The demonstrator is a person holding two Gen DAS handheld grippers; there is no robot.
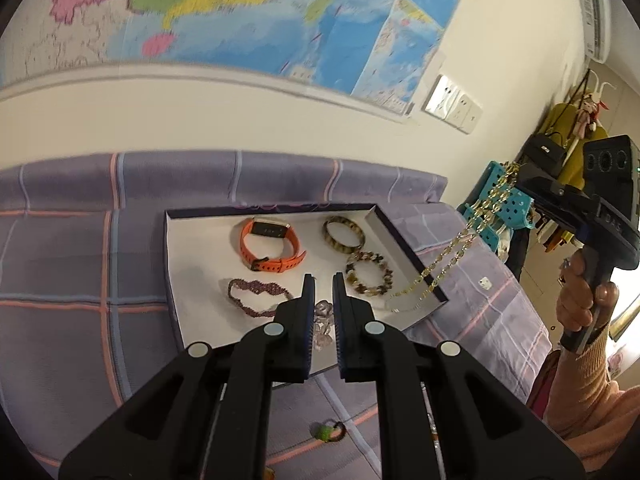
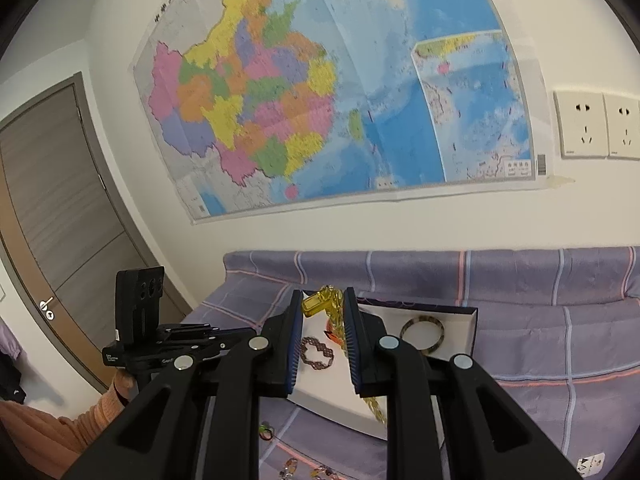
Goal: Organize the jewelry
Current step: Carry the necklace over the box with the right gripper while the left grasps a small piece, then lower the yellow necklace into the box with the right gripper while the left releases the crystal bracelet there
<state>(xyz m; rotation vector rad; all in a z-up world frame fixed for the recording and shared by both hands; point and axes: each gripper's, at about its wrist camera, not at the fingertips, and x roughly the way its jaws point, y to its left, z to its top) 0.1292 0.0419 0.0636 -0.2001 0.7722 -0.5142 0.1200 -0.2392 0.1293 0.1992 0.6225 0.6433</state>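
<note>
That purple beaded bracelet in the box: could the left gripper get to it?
Probably yes. The purple beaded bracelet lies uncovered in the box, just left of the left gripper, whose jaws look empty.

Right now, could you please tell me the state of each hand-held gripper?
Left hand-held gripper: open, holding nothing, above the white tray.
Right hand-held gripper: shut on the gold chain necklace, which hangs down to the tray.

One box (image 1: 404, 248) holds four bracelets, one orange watch (image 1: 269, 249) and one gold chain (image 1: 448, 258); two grippers.
</note>
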